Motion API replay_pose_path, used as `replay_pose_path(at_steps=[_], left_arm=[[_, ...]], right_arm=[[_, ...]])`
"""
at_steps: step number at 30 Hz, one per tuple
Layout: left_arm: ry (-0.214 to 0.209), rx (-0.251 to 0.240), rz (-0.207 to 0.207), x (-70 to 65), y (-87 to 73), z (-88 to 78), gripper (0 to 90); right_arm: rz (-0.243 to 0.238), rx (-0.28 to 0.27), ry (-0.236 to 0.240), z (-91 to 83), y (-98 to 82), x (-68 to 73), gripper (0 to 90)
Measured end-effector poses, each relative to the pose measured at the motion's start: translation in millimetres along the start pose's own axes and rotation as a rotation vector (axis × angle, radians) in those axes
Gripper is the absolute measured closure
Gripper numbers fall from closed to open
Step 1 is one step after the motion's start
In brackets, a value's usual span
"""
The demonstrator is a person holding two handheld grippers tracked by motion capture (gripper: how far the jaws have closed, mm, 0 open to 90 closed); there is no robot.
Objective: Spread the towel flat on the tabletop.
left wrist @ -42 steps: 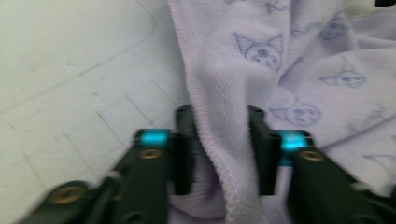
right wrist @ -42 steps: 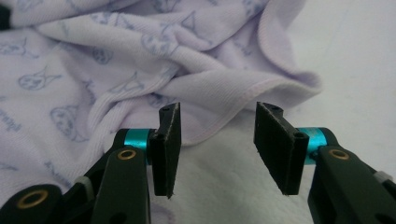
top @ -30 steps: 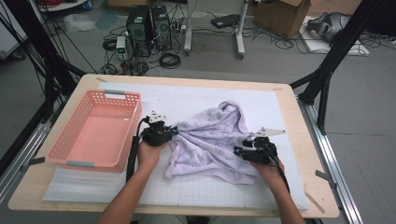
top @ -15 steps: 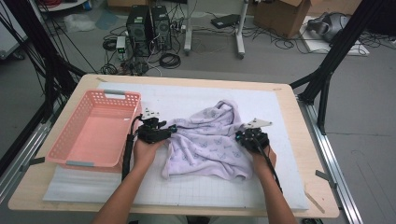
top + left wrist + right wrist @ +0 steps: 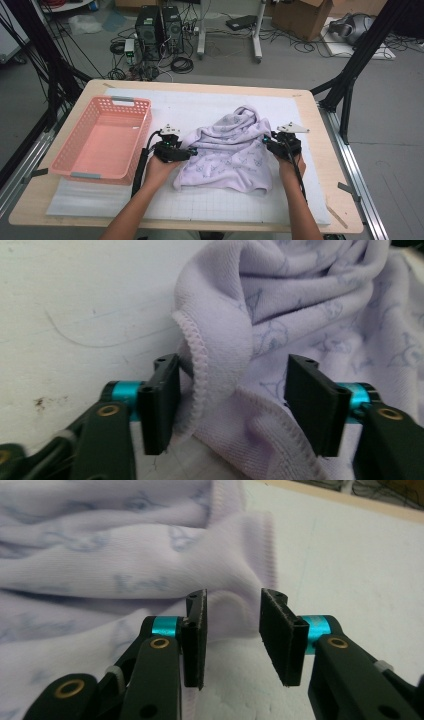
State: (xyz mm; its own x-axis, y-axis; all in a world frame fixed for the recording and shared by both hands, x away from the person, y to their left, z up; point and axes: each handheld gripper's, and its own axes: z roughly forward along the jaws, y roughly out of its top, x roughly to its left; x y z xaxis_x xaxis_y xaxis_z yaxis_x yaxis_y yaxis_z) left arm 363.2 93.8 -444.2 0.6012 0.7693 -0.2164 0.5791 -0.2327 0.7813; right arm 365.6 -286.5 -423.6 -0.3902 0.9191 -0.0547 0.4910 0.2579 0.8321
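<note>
The towel is lying bunched mid-table, right of the basket. Both grippers have just been opening: left gripper straddling the hem loosely, right gripper likewise, having shifted inward since earlier. Neither is gripping; re-grasping appears next.

This is a lab or research workspace set up for recording, not a home. The wooden tabletop in the middle of the frame stands on a bare grey floor and carries a white gridded mat. Black metal frame struts rise at the upper left and upper right. At the top of the frame, two black computer towers sit on the floor among loose tangled cables. A cardboard box stands at the upper right, with a grey headset-like device beside it.
</note>
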Motion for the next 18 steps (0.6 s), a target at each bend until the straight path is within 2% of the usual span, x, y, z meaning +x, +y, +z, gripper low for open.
replay_pose_path(at_steps=[1, 3, 4, 6, 8, 9, 10, 12, 13, 15, 17, 18], left_arm=[[0.016, 0.001, 0.019, -0.6, -0.2, 0.3, 58.2], [0.04, -0.001, 0.02, 1.9, 0.2, -0.4, 74.4], [0.067, -0.011, 0.013, 4.2, 0.4, -1.3, 79.4], [0.143, -0.057, -0.004, 10.5, 1.9, -5.7, 84.1], [0.175, -0.108, -0.045, 19.2, 3.0, -10.6, 84.8], [0.182, -0.124, -0.059, 22.0, 2.9, -12.2, 84.9], [0.181, -0.124, -0.058, 23.2, 2.6, -12.9, 84.9], [0.167, -0.111, -0.032, 22.2, 1.8, -12.9, 84.7], [0.172, -0.112, -0.025, 21.6, 1.7, -13.2, 84.5], [0.16, -0.137, -0.044, 22.8, 2.2, -14.9, 82.8], [0.116, -0.159, -0.089, 24.3, 2.6, -15.5, 70.3], [0.097, -0.151, -0.103, 24.4, 2.5, -15.4, 63.1]], right_arm=[[-0.008, -0.001, 0.012, -4.6, 0.4, 1.3, 61.4], [-0.016, 0.004, 0.04, -12.3, -0.5, 2.7, 60.4], [-0.023, 0.007, 0.055, -15.6, -1.7, 3.5, 60.0], [-0.036, 0.02, 0.079, -20.5, -5.6, 4.7, 59.4], [-0.025, 0.042, 0.134, -21.6, -10.5, 4.6, 55.6], [-0.011, 0.057, 0.176, -20.9, -13.0, 4.9, 54.8], [-0.022, 0.067, 0.195, -20.3, -15.7, 6.2, 54.8], [-0.047, 0.086, 0.199, -17.9, -21.1, 9.0, 54.6], [-0.037, 0.099, 0.204, -15.5, -23.3, 9.2, 54.1], [-0.014, 0.131, 0.21, -9.7, -26.6, 9.8, 53.1], [-0.005, 0.164, 0.256, -3.9, -28.6, 12.6, 52.2], [-0.03, 0.161, 0.244, -3.1, -28.4, 16.2, 53.2]])
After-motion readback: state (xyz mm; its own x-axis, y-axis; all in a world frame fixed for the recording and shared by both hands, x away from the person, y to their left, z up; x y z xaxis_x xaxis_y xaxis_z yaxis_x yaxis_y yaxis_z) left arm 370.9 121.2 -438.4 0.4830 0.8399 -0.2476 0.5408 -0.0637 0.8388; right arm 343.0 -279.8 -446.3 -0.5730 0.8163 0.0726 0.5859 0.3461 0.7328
